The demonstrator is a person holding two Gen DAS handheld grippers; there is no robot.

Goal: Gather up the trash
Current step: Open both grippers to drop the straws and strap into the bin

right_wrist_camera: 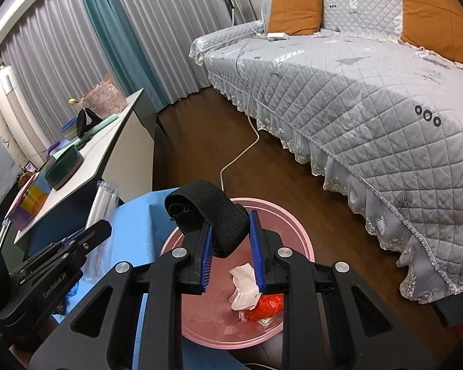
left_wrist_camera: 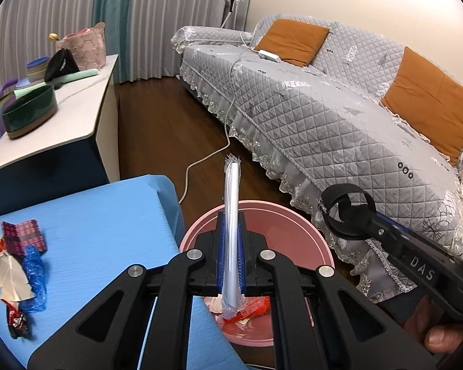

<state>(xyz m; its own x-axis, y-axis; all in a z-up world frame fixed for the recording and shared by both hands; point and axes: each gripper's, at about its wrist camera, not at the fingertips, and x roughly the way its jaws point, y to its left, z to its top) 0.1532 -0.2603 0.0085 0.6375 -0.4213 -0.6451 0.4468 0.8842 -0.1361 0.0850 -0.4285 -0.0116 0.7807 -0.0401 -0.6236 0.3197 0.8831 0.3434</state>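
Observation:
My left gripper (left_wrist_camera: 231, 225) is shut on a clear plastic straw wrapper (left_wrist_camera: 232, 203) and holds it upright over the pink bin (left_wrist_camera: 311, 234). The bin (right_wrist_camera: 293, 234) on the floor holds a white tissue (right_wrist_camera: 244, 286) and red wrapper (right_wrist_camera: 265, 305). My right gripper (right_wrist_camera: 230, 225) hangs over the bin with its jaws part open; a black elastic band (right_wrist_camera: 213, 212) is looped over the left finger. It also shows in the left wrist view (left_wrist_camera: 345, 212). More trash (left_wrist_camera: 18, 265) lies on the blue table (left_wrist_camera: 102, 225): paper scraps, a blue plastic piece, a red patterned wrapper.
A grey quilted sofa (left_wrist_camera: 339, 108) with orange cushions runs along the right. A white cable (left_wrist_camera: 206, 157) lies on the wood floor. A white sideboard (left_wrist_camera: 61, 129) at left carries a dark green tray (left_wrist_camera: 27, 111), bowls and a pink basket.

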